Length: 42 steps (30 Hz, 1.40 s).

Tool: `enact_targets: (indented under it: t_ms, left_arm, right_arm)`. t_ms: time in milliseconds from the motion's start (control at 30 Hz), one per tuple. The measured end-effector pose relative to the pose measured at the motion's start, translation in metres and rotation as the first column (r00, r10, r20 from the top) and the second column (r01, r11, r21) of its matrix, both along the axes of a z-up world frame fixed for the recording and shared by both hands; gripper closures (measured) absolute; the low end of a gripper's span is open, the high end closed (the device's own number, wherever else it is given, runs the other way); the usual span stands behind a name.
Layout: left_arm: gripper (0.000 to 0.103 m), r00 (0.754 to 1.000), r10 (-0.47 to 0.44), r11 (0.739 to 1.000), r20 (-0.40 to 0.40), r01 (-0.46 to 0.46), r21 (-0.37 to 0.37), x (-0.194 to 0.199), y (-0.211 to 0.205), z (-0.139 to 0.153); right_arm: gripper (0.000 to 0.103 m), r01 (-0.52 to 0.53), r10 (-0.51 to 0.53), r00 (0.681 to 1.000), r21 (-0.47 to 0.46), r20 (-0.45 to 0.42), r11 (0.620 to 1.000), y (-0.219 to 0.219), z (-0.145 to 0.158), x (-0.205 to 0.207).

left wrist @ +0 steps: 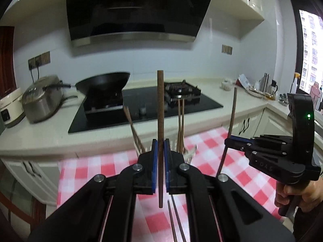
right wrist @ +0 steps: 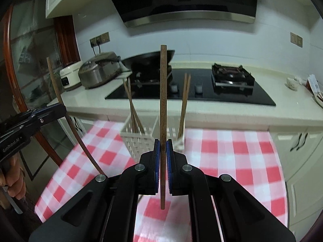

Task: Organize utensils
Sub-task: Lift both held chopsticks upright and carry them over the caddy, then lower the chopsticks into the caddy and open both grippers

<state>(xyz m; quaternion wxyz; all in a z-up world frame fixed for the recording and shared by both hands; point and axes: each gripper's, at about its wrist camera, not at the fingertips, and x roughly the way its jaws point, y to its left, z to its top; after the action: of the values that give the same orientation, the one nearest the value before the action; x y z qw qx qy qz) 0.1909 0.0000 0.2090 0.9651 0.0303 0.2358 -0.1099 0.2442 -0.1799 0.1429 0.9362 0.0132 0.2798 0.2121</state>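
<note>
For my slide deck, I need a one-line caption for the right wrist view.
Right gripper holds a wooden chopstick upright before a white slotted utensil basket on a red-checked tablecloth.

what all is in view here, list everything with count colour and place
held chopsticks: two, brown, one upright in each claw
utensil basket: one, white, on the checked cloth, chopsticks standing in it
loose chopsticks: two, dark brown, lying on the cloth
tablecloth: one, red and white check, on the table
wok: one, black, on the left burner
rice cooker: one, silver, left of the hob
range hood: one, black, above the hob
left claw: one, black with blue pads, shut
right claw: one, black with blue pads, shut
</note>
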Motion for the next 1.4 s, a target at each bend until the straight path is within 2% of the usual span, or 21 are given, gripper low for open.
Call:
enact_targets:
  t_ms: [267, 433, 567, 833, 1400]
  left_arm:
    - [0.097, 0.999, 0.000, 1.000, 0.055, 0.001, -0.013, 0.043, -0.004, 0.045]
    - [0.097, 0.998, 0.024, 0.999, 0.053, -0.023, -0.022, 0.076, -0.005, 0.052]
    - [0.097, 0.999, 0.044, 0.998, 0.031, -0.043, -0.036, 0.101, -0.001, 0.040]
    - [0.097, 0.997, 0.071, 0.996, -0.011, -0.071, -0.047, 0.137, 0.006, 0.010]
    - [0.097, 0.989, 0.080, 0.996, -0.125, -0.084, -0.022, 0.166, -0.003, -0.056]
  right_arm:
    - [0.096, 0.001, -0.002, 0.999, 0.012, 0.047, 1.000, 0.009, 0.043, 0.044]
    - [0.095, 0.012, -0.013, 0.998, 0.028, 0.064, 1.000, 0.017, 0.059, 0.075]
    - [0.096, 0.011, -0.013, 0.998, 0.022, 0.059, 1.000, 0.027, 0.057, 0.095]
    - [0.096, 0.021, -0.020, 1.000, -0.010, 0.017, 1.000, 0.040, 0.029, 0.131]
    - [0.095, -0.003, 0.000, 0.998, -0.062, -0.060, 0.998, 0.060, -0.019, 0.147]
